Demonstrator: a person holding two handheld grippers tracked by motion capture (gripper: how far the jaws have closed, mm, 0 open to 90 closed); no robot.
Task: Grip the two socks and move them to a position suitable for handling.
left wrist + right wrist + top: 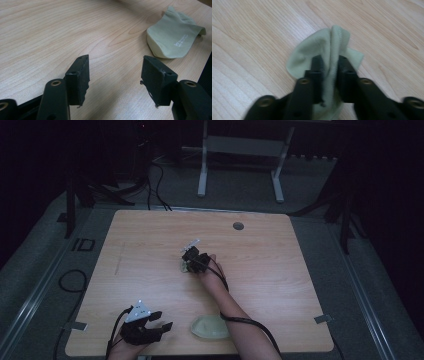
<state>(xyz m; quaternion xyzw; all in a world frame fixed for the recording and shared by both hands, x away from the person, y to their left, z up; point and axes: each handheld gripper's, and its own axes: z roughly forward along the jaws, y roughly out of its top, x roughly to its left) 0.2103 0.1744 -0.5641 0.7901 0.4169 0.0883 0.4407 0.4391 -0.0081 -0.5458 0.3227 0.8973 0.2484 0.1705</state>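
A pale green sock (322,51) is pinched between the jaws of my right gripper (330,67), which is shut on a fold of it near the middle of the table (150,235). In the high view that right gripper (187,262) holds the sock (185,267) just off the wood. A second pale green sock (209,326) lies flat near the front edge; in the left gripper view this second sock (172,37) sits at upper right. My left gripper (115,77) is open above bare wood, with nothing between its jaws; in the high view the left gripper (162,320) is at the front left.
A small round grommet (238,226) sits in the tabletop at the far side. Cables trail from both grippers over the front edge. Beyond the table stand a white frame (240,165) and floor cables (155,185).
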